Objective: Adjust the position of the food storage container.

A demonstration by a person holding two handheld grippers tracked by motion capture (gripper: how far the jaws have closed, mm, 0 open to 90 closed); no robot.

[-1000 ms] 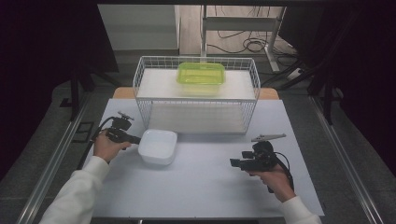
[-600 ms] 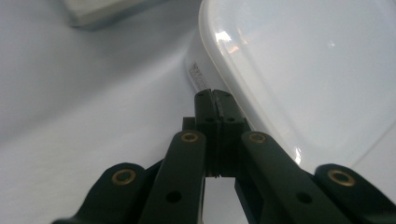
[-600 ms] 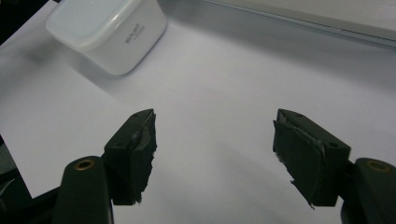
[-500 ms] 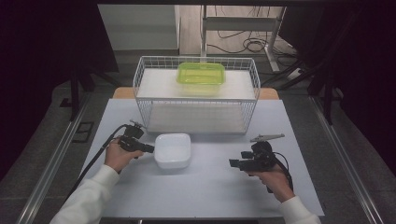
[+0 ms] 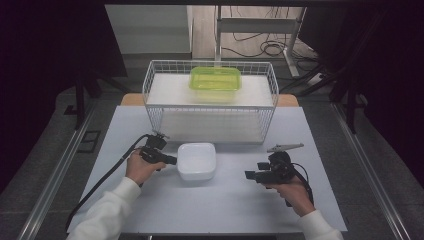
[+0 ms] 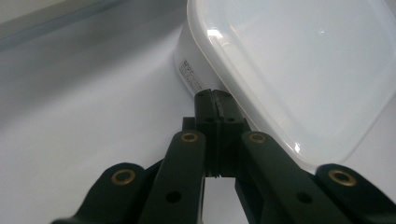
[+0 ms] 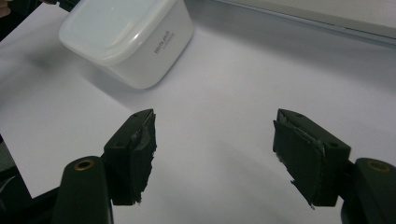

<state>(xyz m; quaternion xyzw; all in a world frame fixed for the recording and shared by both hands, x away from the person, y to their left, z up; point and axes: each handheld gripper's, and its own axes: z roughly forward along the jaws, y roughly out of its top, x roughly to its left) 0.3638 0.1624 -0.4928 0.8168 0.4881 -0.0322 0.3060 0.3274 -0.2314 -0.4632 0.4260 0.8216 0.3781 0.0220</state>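
Left gripper [image 5: 172, 160] had carried the white lidded box [image 5: 197, 161] across the table [image 5: 320, 200] toward the centre since the earlier high views; the box, which sat nearer the left edge a moment before, now lay roughly midway between the two hands. Jaws of that gripper were pinched fully together on the box's lid rim, seen close in the left gripper view [image 6: 216, 100], with the box [image 6: 299, 70] just ahead and to the right of the tips. Judged: a slide or drag in progress, bringing the box within reach of the other hand.

Right gripper [image 5: 248, 174] had not shifted. Its jaws stood wide apart with nothing between them, pointed toward the box, which lay well ahead and up-left of its tips [image 7: 126, 42].

Containers: white box closed, lid on, contents not visible. Beyond both grippers stood a wire basket [image 5: 210, 107]; a green lidded container [image 5: 215, 82] rested on top of it, at the back. Whether that one held anything could not be told. Basket otherwise looked bare inside.
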